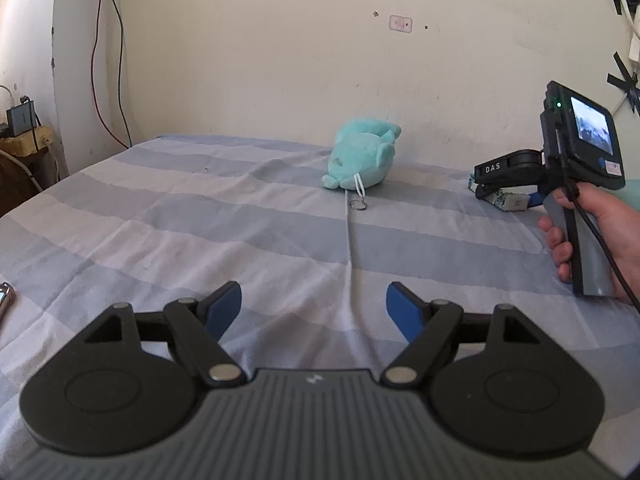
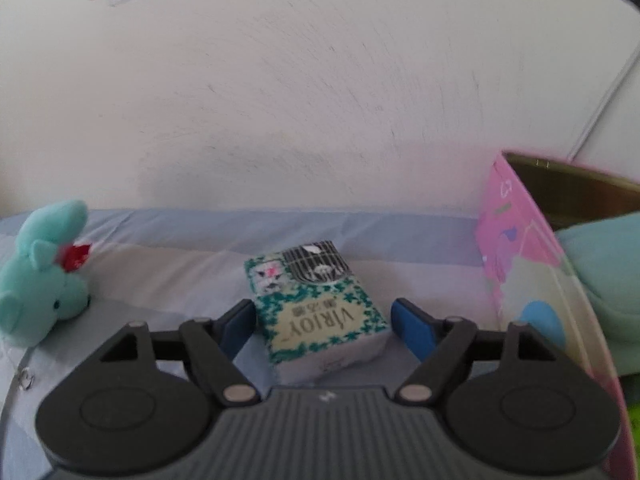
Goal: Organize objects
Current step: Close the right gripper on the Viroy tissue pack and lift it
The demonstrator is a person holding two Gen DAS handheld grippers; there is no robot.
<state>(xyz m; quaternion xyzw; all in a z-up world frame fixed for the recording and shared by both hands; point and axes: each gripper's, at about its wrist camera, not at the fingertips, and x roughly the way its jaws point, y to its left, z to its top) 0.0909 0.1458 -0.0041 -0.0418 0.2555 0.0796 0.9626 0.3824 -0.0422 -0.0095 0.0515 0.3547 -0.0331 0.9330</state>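
The tissue pack, green-flowered with a printed label, lies flat on the bed near its far edge, not yet gripped. It is straddled by the right tool, fingers apart. A pink box stands just right. The teal plush lies untouched; the left tool is spread, empty. Little seems done.

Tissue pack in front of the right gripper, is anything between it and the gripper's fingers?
Nothing visible. The tissue pack lies on the striped bedsheet between the open fingers of the right gripper, not yet clamped. The teal plush sits off to the left, the pink box to the right.
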